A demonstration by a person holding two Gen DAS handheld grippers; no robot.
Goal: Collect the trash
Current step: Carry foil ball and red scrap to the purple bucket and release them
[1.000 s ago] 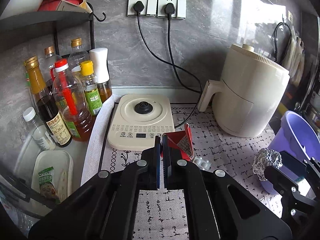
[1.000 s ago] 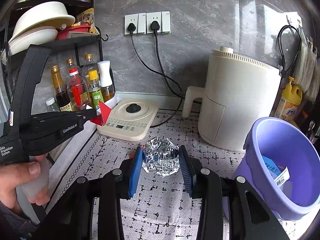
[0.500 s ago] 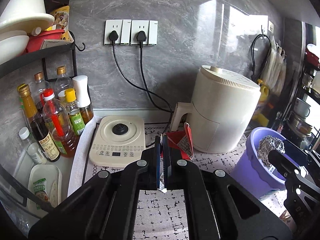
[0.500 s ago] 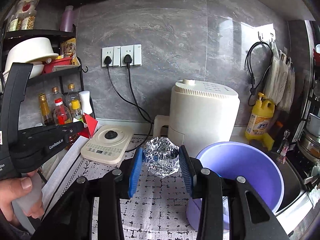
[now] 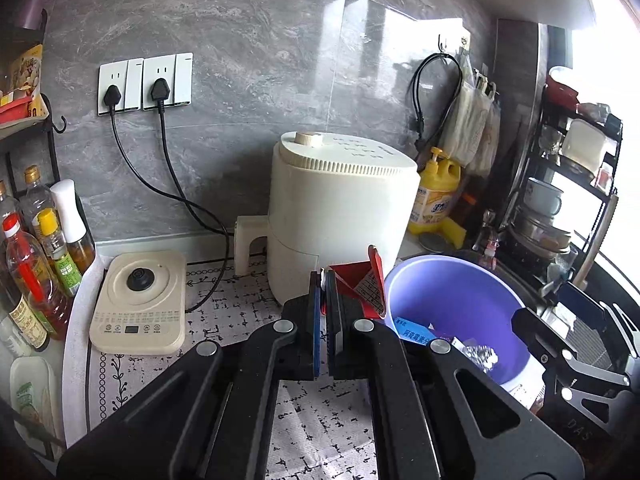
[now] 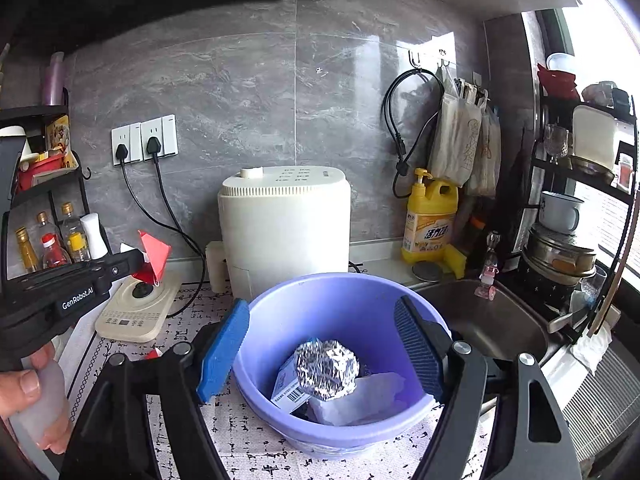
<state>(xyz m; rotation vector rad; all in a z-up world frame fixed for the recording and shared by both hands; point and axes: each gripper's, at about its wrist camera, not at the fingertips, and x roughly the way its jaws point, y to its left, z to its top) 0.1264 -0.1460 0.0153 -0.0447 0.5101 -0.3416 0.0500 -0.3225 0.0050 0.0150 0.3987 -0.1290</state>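
My right gripper point(image 6: 322, 346) is open above the purple bucket point(image 6: 276, 304). The crumpled foil ball point(image 6: 326, 370) lies inside the bucket on a small box and white paper. It also shows in the left wrist view point(image 5: 480, 356). My left gripper point(image 5: 323, 288) is shut on a red folded carton point(image 5: 356, 282) and holds it in the air just left of the bucket's rim point(image 5: 404, 276). The carton also shows in the right wrist view point(image 6: 154, 254), at the left gripper's tip point(image 6: 138, 262).
A white air fryer point(image 5: 340, 216) stands behind the bucket. A white kettle base point(image 5: 140, 300) and oil bottles point(image 5: 36, 264) are on the left. A yellow detergent bottle point(image 6: 430, 216), a sink point(image 6: 488, 328) and a dish rack point(image 6: 576, 220) are on the right. A small red scrap point(image 6: 154, 354) lies on the patterned mat.
My right gripper opened over the bucket and the foil ball dropped in. My left gripper carried the red carton rightward to the bucket's rim.
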